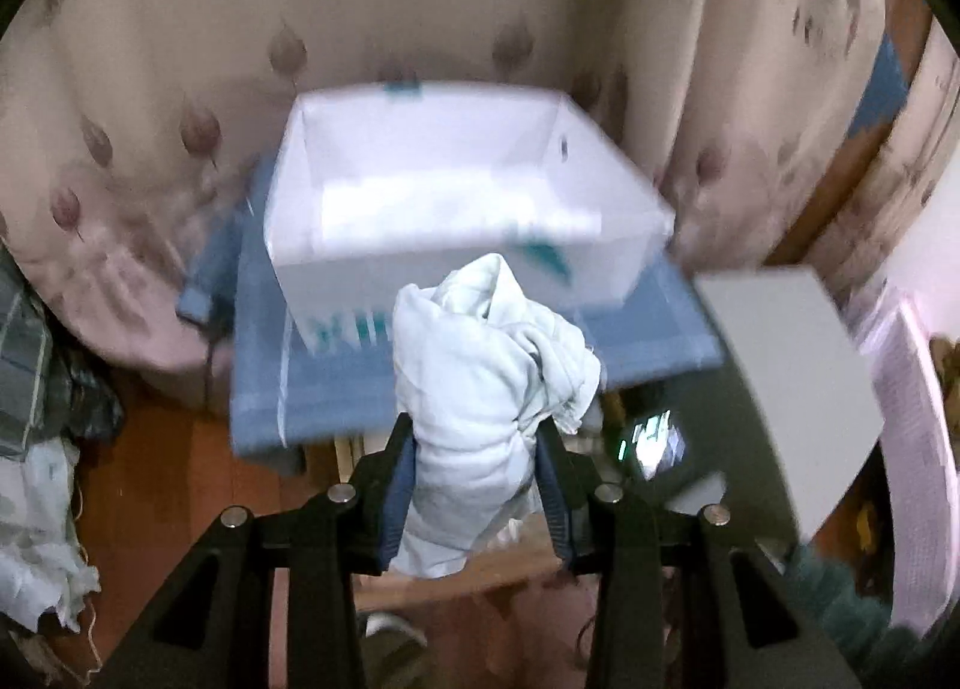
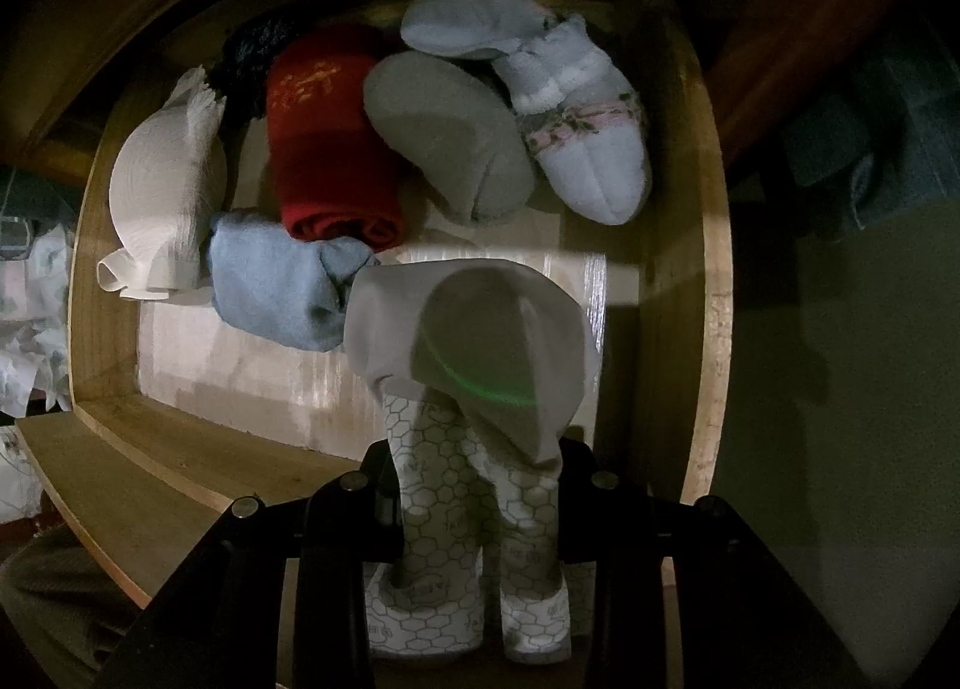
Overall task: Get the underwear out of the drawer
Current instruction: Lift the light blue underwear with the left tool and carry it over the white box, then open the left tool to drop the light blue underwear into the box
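The left gripper (image 1: 474, 485) is clamped on a pale bundle (image 1: 480, 389), a rolled piece of light, slightly greenish-white underwear; both blue-padded fingers (image 1: 399, 500) press its lower half, and the top of the roll stands up above them. Beyond the bundle a white box (image 1: 468, 197) with teal print, open at the top, sits on a blue cloth (image 1: 312, 383) in front of a patterned curtain (image 1: 150, 107); the view is blurred. A red-brown floor (image 1: 156, 497) shows at lower left, and a white panel (image 1: 792, 389) at right. The right gripper (image 2: 474, 473) is closed on a grey roll (image 2: 474, 341) with a honeycomb-printed band, its jaws narrow against the band, the rounded grey end hanging over the wooden drawer (image 2: 708, 293). The drawer is open and lit only in part. Inside it, well back from the held roll, lie more rolled garments: a white roll (image 2: 168, 191) at left, a red roll (image 2: 330, 149) touching a black item (image 2: 252, 53) behind it, a blue roll (image 2: 282, 287) in front of the red one, a grey roll with no print (image 2: 444, 143) in the middle, and a pale blue roll with floral trim (image 2: 576, 137) at right. The drawer floor near the front is bare.
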Available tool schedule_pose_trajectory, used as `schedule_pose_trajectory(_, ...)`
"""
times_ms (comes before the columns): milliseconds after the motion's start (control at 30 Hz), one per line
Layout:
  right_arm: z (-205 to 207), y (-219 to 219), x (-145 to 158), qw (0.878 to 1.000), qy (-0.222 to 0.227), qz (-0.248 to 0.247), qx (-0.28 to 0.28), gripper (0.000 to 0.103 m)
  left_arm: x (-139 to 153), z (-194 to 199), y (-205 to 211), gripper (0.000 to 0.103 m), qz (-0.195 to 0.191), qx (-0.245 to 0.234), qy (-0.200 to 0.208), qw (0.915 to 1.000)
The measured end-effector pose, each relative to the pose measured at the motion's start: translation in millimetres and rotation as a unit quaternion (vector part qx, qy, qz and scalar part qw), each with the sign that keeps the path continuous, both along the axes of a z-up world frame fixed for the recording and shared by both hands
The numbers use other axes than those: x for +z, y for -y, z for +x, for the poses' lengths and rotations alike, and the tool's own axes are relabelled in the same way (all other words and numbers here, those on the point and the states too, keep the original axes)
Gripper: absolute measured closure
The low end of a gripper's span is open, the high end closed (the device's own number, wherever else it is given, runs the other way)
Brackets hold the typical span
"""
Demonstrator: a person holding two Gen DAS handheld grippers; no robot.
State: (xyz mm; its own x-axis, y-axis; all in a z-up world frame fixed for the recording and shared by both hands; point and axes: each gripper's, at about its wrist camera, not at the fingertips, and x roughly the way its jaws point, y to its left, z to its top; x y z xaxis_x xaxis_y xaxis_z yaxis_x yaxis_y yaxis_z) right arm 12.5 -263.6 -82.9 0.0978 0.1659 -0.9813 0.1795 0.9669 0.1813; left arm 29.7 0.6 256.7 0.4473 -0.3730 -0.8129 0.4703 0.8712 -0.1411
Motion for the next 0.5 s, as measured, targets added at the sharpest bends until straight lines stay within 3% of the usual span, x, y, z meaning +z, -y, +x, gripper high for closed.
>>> schedule_pose_trajectory(167,0.7,-4.8,0.0,1.000,0.000,-0.005,0.004,0.072,47.0,32.1,4.8,0.065,-0.009,0.044,0.055,0.9975)
schedule_pose_trajectory(267,0.8,-7.9,-0.5,1.000,-0.001,-0.006,0.006,0.072,57.0,54.3,14.0,0.065,0.002,0.061,0.081,0.9949)
schedule_pose_trajectory(500,1.0,-13.4,-1.5,1.000,-0.002,-0.009,0.013,0.072,32.5,121.4,44.0,0.065,0.045,0.079,0.069,0.9934)
